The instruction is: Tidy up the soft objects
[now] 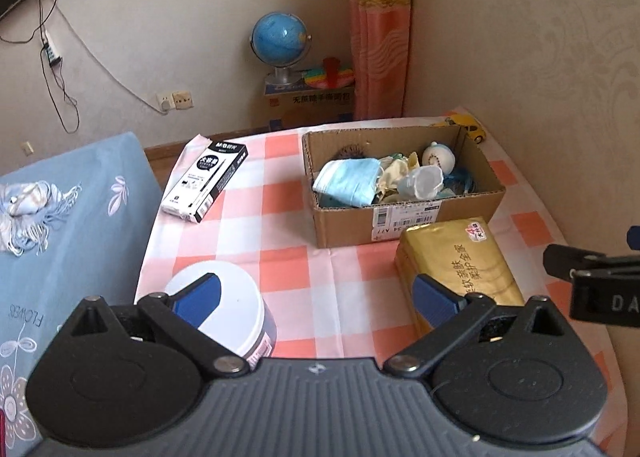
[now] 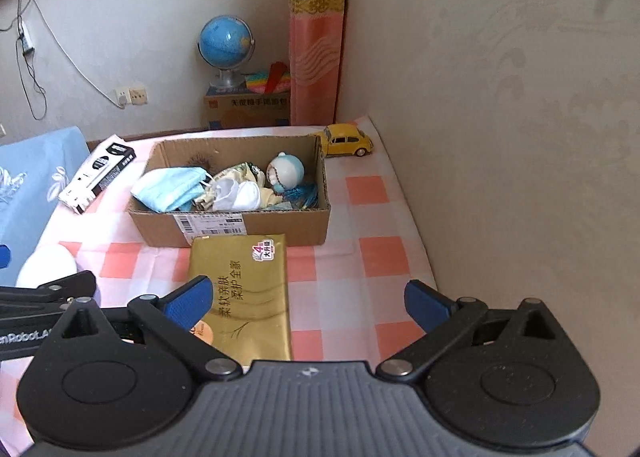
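Observation:
A cardboard box [image 1: 404, 223] [image 2: 280, 223] stands on the checked table and holds soft things: blue face masks [image 1: 348, 179] [image 2: 170, 187], white cloths [image 2: 236, 193], a small plush doll [image 1: 438, 155] [image 2: 286, 171]. A gold tissue pack [image 1: 460, 269] [image 2: 246, 293] lies just in front of the box. My left gripper [image 1: 316, 293] is open and empty above the near table, between a white tub and the tissue pack. My right gripper [image 2: 308, 297] is open and empty, its left finger over the tissue pack's near end.
A white tub [image 1: 236, 297] stands near left. A black-and-white pen box [image 1: 204, 181] [image 2: 98, 173] lies far left. A yellow toy car [image 2: 346, 140] sits behind the box by the wall. A blue flowered cloth [image 1: 68, 225] with a scarf [image 1: 24, 205] lies left. A globe [image 1: 280, 43] stands beyond.

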Available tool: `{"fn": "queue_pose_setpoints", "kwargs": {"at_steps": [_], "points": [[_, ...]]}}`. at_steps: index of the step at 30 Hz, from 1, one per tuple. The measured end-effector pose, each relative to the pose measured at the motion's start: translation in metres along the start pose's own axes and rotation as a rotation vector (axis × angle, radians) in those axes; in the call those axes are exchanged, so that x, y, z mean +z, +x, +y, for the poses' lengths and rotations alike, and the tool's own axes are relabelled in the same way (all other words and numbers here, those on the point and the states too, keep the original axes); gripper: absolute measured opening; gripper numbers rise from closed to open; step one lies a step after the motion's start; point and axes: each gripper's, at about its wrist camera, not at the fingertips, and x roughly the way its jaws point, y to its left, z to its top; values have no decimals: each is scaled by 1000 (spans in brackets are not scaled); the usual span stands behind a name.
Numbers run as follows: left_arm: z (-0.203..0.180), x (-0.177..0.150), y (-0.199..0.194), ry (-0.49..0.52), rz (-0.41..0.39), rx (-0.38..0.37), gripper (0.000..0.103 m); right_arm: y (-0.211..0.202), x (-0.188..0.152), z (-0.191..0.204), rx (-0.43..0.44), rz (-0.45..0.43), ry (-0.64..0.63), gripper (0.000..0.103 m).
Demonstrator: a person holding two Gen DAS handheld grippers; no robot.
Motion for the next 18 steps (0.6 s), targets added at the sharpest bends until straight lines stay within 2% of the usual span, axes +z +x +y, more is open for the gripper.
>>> {"fn": "queue_pose_setpoints", "kwargs": {"at_steps": [10, 18], "points": [[-5, 3, -5, 2, -7, 4, 102, -11, 4, 2, 3, -35, -3, 103], [-6, 4, -4, -6, 0, -5, 102, -11, 5, 3, 5, -31, -2, 103]]}}
